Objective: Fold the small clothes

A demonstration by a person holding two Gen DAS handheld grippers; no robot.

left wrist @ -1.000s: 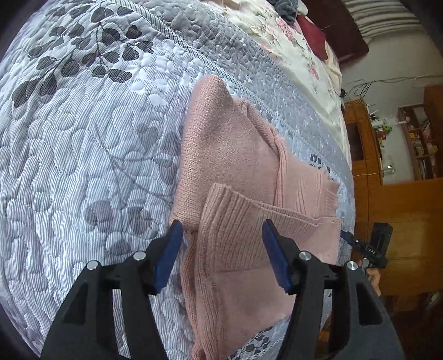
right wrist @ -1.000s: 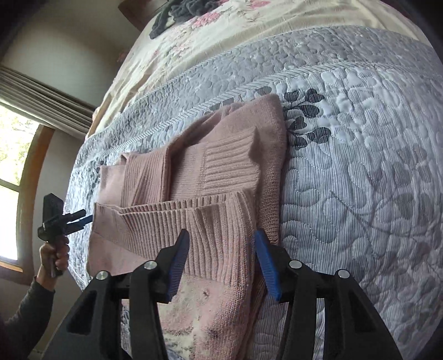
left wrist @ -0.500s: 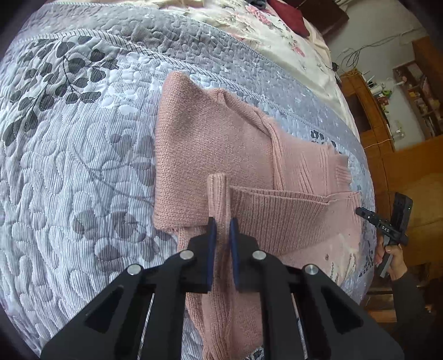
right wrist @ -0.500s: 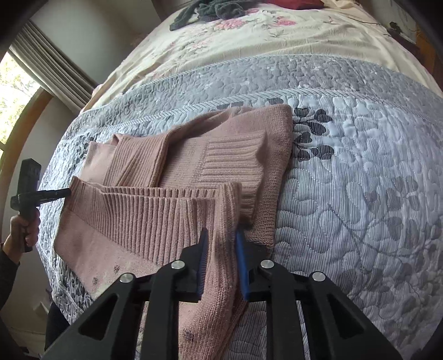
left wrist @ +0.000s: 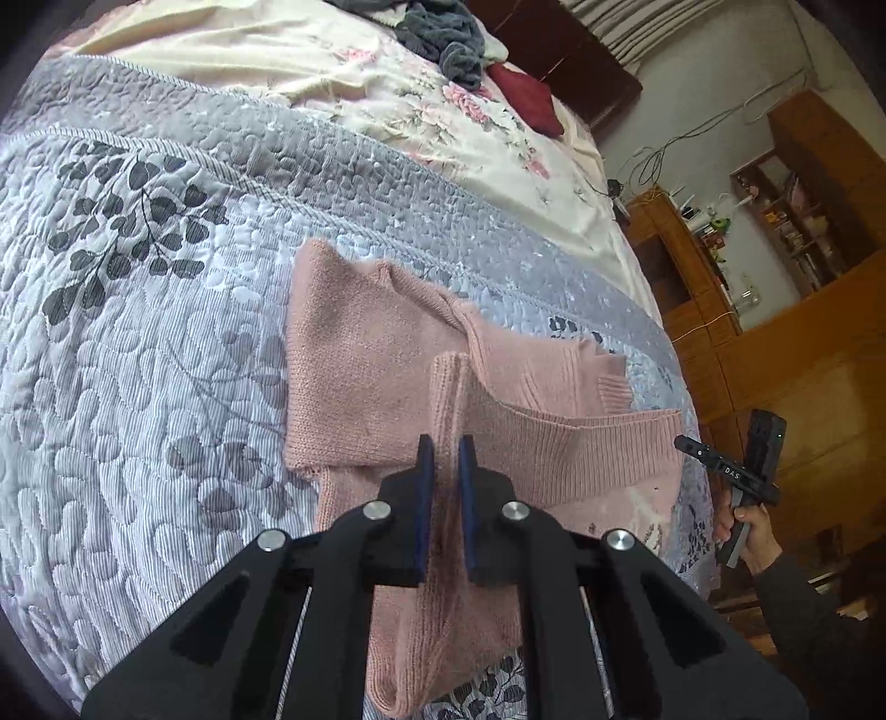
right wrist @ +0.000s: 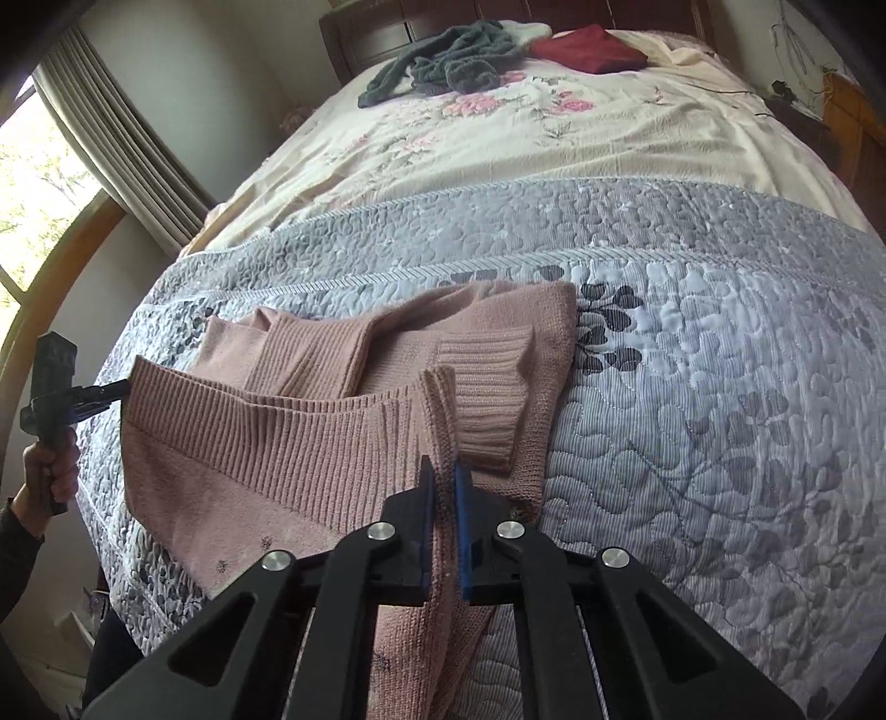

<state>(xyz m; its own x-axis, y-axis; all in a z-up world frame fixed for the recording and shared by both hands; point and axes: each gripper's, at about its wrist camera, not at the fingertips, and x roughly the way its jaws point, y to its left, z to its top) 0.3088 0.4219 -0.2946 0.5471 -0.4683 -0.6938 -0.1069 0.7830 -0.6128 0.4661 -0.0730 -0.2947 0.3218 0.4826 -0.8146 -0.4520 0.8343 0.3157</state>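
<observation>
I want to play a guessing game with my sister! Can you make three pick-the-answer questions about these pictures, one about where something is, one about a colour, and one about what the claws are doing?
1. Where does the dark red cloth lie?
A. at the far end of the bed, beside the grey-green clothes
B. on top of the sweater
C. on the floor

2. What colour is the sweater?
A. blue
B. pink
C. yellow

3. What are the left claw and right claw doing?
A. both open above the quilt
B. one open, one shut
C. both shut on the sweater's ribbed hem

Answers: 1 A, it sits far off on the flowered sheet. 2 B, the knit is dusty pink. 3 C, knit fabric is pinched between the blue pads in both views.
</observation>
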